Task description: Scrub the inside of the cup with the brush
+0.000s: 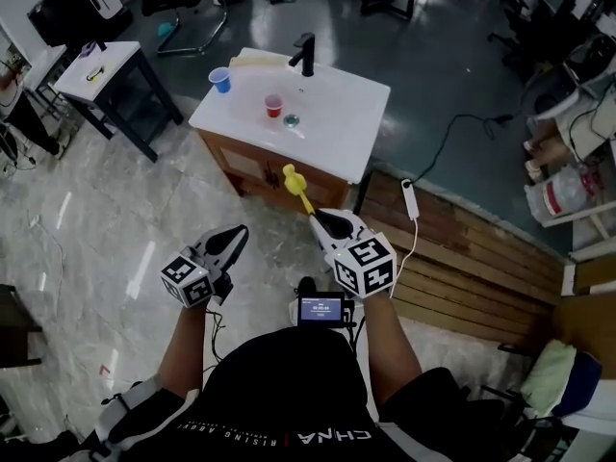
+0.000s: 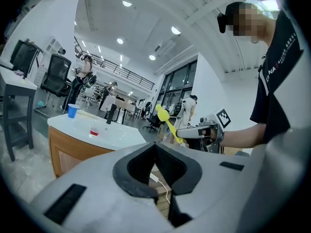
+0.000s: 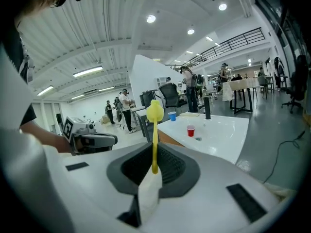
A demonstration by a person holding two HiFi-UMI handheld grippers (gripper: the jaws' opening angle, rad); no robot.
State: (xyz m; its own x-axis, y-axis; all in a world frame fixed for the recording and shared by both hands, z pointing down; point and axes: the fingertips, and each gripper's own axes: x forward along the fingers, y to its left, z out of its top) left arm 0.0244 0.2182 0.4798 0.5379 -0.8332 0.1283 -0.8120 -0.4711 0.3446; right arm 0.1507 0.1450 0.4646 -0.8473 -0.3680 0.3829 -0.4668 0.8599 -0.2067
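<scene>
Head view: a person stands on the marble floor [image 1: 115, 219] facing a white-topped desk [image 1: 337, 114] with a black faucet [image 1: 306, 54]. Only this view shows the drain [image 1: 291, 120] just beside the red cup [image 1: 273, 106].
Left gripper view: the left gripper [image 2: 156, 147] has its fingers pressed together on nothing; the right gripper [image 2: 204, 131] shows side-on.
Right gripper view: the right gripper [image 3: 154, 171] pinches the handle end of the yellow brush [image 3: 155, 130].
Brush: the long axis follows the right gripper's line, with the head leading and tilted up toward the desk.
Cup: upright, near the middle of the desk top and well in from its front edge; a blue cup [image 1: 220, 80] stands at the far left corner.
Room: open floor lies between the grippers and the desk, wooden decking [image 1: 481, 258] lies to the right, and a side table [image 1: 106, 65] stands well apart on the left.
</scene>
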